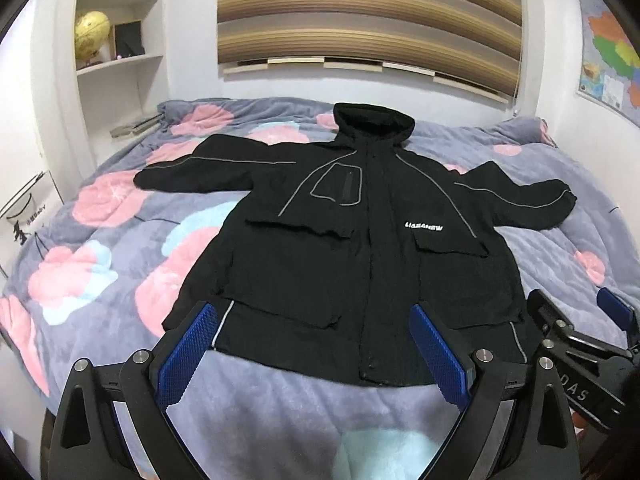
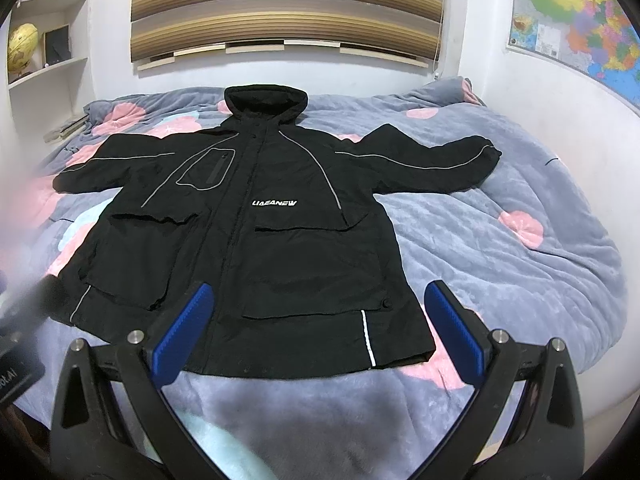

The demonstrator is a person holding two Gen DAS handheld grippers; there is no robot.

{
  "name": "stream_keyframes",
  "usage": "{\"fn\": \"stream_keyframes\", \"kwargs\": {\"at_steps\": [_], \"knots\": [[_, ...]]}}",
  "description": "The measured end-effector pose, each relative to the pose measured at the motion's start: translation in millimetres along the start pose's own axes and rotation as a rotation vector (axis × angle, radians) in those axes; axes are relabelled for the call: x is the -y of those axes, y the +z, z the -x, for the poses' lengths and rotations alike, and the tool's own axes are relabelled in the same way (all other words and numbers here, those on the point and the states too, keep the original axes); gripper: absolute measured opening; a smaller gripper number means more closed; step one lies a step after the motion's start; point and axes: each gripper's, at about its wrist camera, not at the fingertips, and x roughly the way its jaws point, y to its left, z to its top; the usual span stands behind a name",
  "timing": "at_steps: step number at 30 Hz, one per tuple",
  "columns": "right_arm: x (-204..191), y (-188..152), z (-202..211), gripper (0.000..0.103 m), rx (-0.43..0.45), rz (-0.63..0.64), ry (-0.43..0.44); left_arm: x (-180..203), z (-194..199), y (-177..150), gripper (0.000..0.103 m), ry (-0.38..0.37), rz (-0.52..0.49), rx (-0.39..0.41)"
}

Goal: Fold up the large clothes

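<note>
Black hooded jacket (image 1: 360,248) lies face up on the bed (image 1: 100,240), zipped, hood toward the far wall, both sleeves spread out to the sides, hem toward the cameras. No fold is made yet, judging by the flat layout.

Risks from here:
- Fabric looks thick, with bulky flap pockets. A pinch at the hem may catch only the top layer, so the front would lift and the back stay on the bed.
- The quilt under the jacket is soft and plush. Tongs closing low could grab quilt along with the hem and drag the bedding.
- Sleeves are long and heavy; if the body is folded first they may trail and skew the fold.
- The two tongs sit close together near the hem, so a collision is possible if both move inward.

Pose:
- Left tongs (image 1: 312,344) wide open, empty, held above the near hem, left of the zip line, pointing toward the hood.
- Right tongs (image 2: 320,328) also wide open, empty, above the hem's right corner. In the left wrist view they appear just beside the left tongs at the right edge.
- Contact with cloth: none visible for either.
</note>
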Motion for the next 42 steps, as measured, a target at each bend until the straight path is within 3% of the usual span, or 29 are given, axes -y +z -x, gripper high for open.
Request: {"fn": "stream_keyframes", "kwargs": {"at_steps": [30,35,38,42], "knots": [[8,2,-7,0.103,0.007,-0.001,-0.010,12,-8,0,0.097,-0.025,-0.023,-0.013],[54,21,-21,0.103,0.055,-0.030,-0.047,26,-25,15,0.097,-0.025,-0.036,0.001],[110,44,-40,0.103,0.094,-0.114,-0.058,41,-42,33,0.097,-0.039,-0.041,0.026],[191,86,-89,0.103,0.122,-0.171,-0.133,66,-73,49,0.097,-0.054,-0.057,0.023]]}}
